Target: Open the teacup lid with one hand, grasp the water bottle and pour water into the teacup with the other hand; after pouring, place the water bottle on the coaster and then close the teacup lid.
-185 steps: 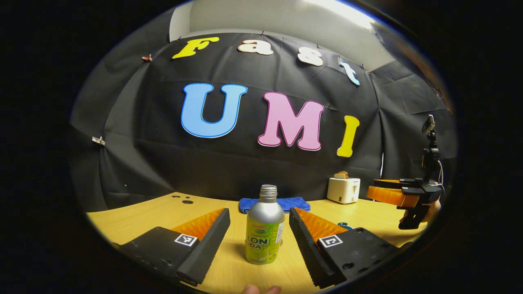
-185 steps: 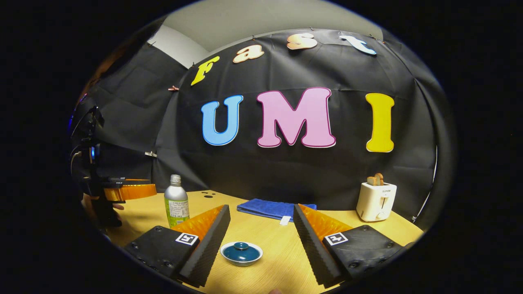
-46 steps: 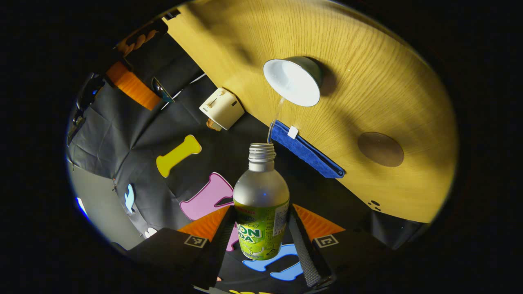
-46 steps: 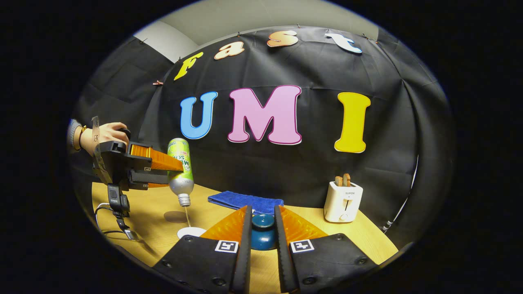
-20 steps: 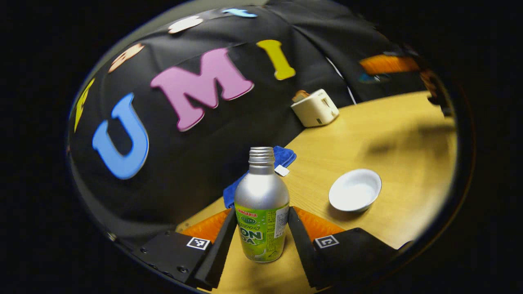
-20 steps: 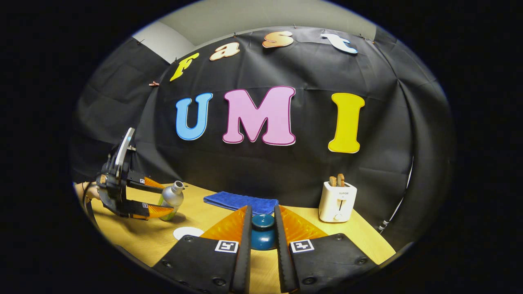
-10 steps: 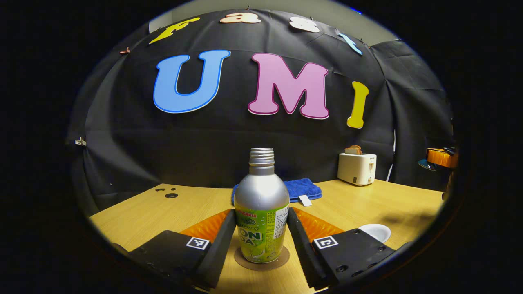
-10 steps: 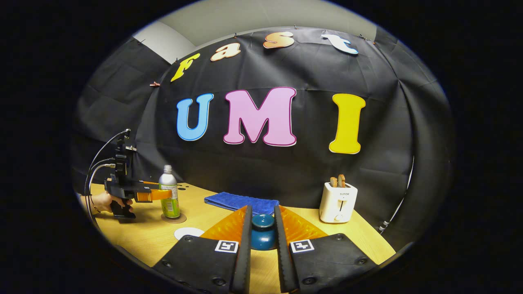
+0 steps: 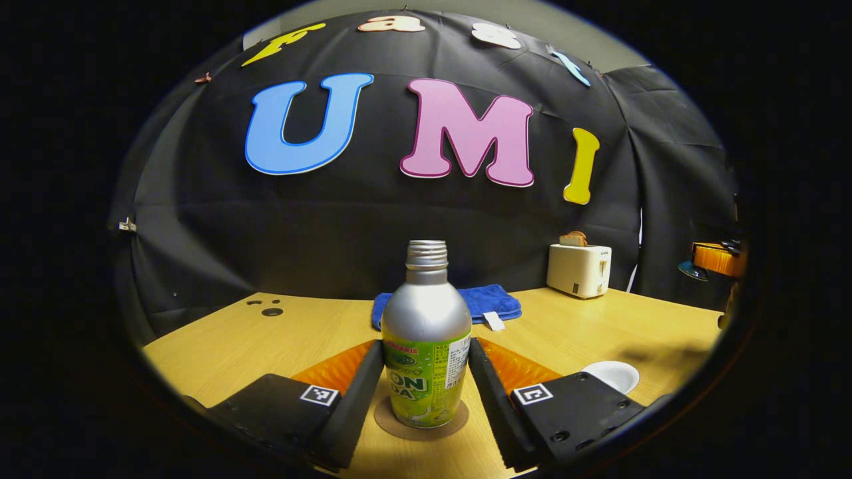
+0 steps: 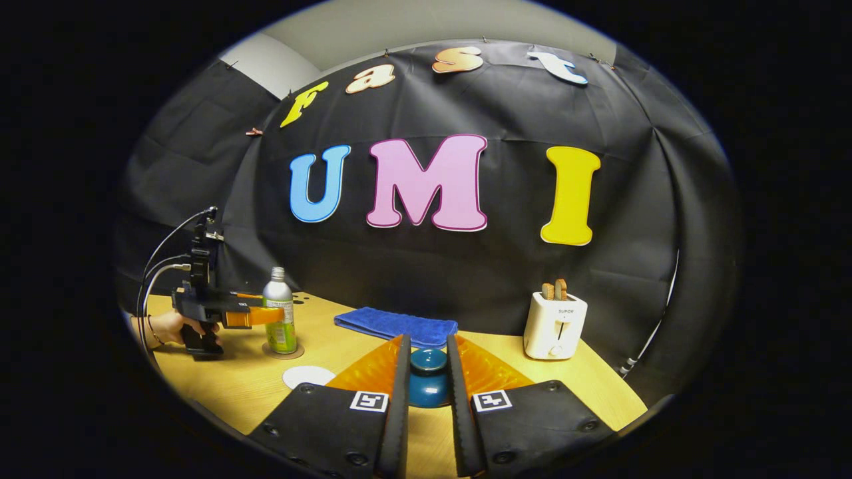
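Round-shouldered metal bottle [image 9: 426,332] on disc coaster [image 9: 389,420]

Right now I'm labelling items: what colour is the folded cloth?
Blue; the folded cloth shows best in the right gripper view.

Wooden table [image 9: 586,326] carries coaster [image 9: 389,420], teacup [image 9: 616,374], towel [image 9: 489,303], toaster [image 9: 578,269].

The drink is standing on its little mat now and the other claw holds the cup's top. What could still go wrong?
The uncapped silver and green bottle may tip off the round brown coaster if the left gripper opens unevenly. The right gripper must carry the dark teal lid to the white teacup; a misaligned drop could knock or spill it.
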A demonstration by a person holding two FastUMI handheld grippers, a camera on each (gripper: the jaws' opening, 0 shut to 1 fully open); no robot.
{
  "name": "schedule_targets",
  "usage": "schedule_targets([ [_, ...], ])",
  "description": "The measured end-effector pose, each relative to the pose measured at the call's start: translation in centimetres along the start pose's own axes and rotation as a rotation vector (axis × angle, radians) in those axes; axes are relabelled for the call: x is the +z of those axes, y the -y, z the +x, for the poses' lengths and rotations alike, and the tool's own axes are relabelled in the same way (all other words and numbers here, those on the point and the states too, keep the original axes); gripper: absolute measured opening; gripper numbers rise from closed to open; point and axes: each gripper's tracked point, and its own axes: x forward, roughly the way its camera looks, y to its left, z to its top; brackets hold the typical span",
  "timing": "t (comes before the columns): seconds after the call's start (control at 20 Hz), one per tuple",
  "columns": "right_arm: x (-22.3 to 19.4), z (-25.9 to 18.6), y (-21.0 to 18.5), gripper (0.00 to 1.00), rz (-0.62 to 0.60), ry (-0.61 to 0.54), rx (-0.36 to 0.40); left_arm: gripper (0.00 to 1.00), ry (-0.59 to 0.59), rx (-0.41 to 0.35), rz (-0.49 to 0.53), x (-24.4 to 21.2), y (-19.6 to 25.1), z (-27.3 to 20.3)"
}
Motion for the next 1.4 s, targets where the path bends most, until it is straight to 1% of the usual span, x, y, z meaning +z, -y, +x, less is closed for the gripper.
schedule_targets([
  [0.15,0.1,0.0,-0.5,0.32,0.005,0.002,0.013,0.83,-0.005,0.013,-0.017,0.0,0.3,-0.1],
  [0.2,0.2,0.0,-0.7,0.32,0.008,0.005,0.020,0.96,-0.014,0.010,-0.015,-0.5,0.5,0.0],
  [0.25,0.2,-0.1,-1.1,0.32,0.015,0.007,0.029,0.98,-0.020,0.012,-0.015,-0.5,0.4,-0.3],
  [0.35,0.2,0.1,-2.5,0.31,0.047,0.011,0.069,0.98,-0.022,0.014,-0.006,-0.5,0.4,-1.2],
  [0.45,0.2,0.2,-4.8,0.31,0.089,0.016,0.131,0.97,-0.018,0.018,0.006,-0.7,0.5,-2.5],
  [0.6,-0.7,1.2,-8.7,0.31,0.119,0.000,0.219,0.98,-0.011,0.033,-0.017,-0.9,0.5,-5.1],
  [0.65,-1.5,1.7,-9.6,0.31,0.121,-0.013,0.231,0.98,0.003,0.042,-0.027,-0.7,0.5,-6.0],
  [0.8,-3.5,3.0,-12.6,0.31,0.155,-0.057,0.268,0.98,0.009,0.031,-0.064,-0.2,1.1,-7.5],
  [0.85,-4.2,3.5,-13.4,0.31,0.161,-0.073,0.275,0.98,0.008,0.037,-0.055,0.0,1.0,-7.8],
  [0.9,-4.8,4.0,-13.9,0.27,0.159,-0.091,0.277,0.97,0.010,0.048,-0.040,0.1,0.7,-8.0],
  [0.95,-5.4,4.5,-14.3,0.31,0.153,-0.108,0.279,0.98,0.014,0.059,-0.035,0.4,0.4,-8.2],
  [1.05,-6.3,5.2,-15.0,0.32,0.142,-0.141,0.278,0.97,0.026,0.053,-0.053,0.6,0.5,-8.3],
  [1.3,-8.9,6.3,-16.3,0.32,0.087,-0.226,0.276,0.97,0.018,0.052,-0.103,-0.5,-0.2,-8.4],
  [1.4,-9.7,6.5,-16.5,0.32,0.069,-0.249,0.273,0.96,0.029,0.043,-0.104,-0.3,-0.1,-8.6],
])
